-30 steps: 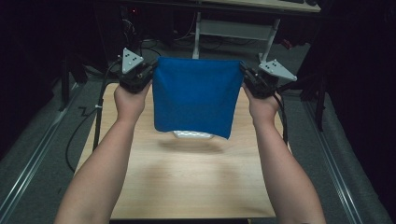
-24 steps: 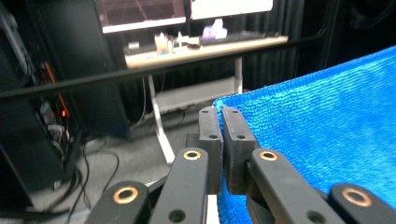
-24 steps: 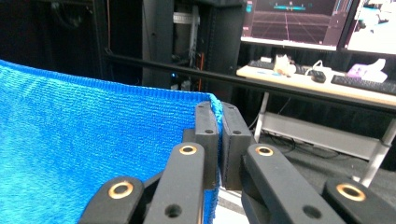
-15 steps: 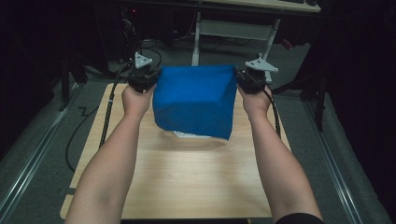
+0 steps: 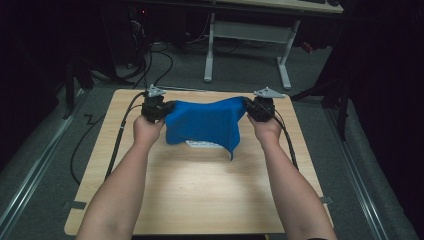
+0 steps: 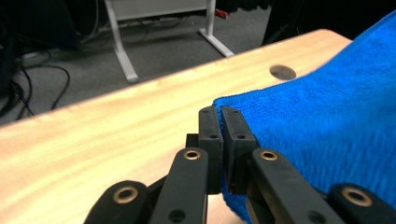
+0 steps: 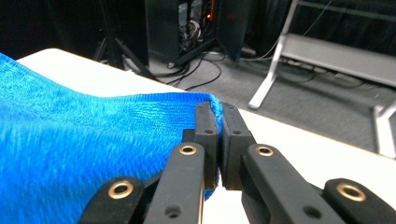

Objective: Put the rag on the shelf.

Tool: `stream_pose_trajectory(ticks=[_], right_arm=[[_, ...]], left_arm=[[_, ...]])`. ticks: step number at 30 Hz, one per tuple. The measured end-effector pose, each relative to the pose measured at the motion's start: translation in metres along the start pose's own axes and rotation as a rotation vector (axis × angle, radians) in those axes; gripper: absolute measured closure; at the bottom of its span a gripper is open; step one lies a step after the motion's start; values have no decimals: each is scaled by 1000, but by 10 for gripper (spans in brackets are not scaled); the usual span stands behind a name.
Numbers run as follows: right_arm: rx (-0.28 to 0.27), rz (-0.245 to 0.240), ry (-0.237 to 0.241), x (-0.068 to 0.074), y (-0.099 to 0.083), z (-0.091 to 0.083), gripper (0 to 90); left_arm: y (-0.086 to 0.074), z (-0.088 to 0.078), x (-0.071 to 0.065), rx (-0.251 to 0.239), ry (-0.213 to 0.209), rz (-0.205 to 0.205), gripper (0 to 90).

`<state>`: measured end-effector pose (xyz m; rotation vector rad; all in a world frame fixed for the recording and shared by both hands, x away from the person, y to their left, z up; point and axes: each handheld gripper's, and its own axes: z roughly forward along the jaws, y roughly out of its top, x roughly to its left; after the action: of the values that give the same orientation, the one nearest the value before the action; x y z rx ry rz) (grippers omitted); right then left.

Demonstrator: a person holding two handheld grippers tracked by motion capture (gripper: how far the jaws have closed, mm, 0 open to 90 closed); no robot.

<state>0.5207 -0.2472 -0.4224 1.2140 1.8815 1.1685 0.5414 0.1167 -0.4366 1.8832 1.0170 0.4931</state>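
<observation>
The blue cloth point(image 5: 205, 125) now hangs lower than half a second ago, sagging between the grippers, its bottom edge on the desk point(image 5: 200, 190) over a white item point(image 5: 202, 145). Left gripper point(image 6: 222, 122): jaws clamped on the cloth's left corner. Right gripper point(image 7: 217, 120): jaws clamped on the right corner. Both forearms reach forward, hands level and well apart.

white object point(image 5: 202, 145) mostly under blue cloth point(image 5: 205, 122)
</observation>
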Motion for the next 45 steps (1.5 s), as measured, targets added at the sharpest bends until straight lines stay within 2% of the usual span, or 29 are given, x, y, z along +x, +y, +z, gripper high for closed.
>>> stream_pose_trajectory(ticks=[1,9,11,15,24,31,36,45], right_arm=[[16,5,12,2,-7,1,884],[59,17,23,9,-31,4,884],[66,23,26,9,-38,4,884],[77,30,37,11,-49,5,883],[87,35,43,10,-59,8,883],[94,33,46,13,-64,9,883],[97,29,49,14,-66,10,882],[116,35,55,16,-74,16,871]], left_arm=[[-8,2,-1,9,-11,-8,877],[-33,11,-7,31,-62,-37,877],[-37,14,-8,36,-78,-47,876],[-39,19,-13,39,-98,-40,876],[-47,29,-16,72,-119,-49,876],[-53,36,-20,80,-143,-61,875],[-56,39,-22,88,-145,-56,875],[-67,36,-18,71,-147,-91,856]])
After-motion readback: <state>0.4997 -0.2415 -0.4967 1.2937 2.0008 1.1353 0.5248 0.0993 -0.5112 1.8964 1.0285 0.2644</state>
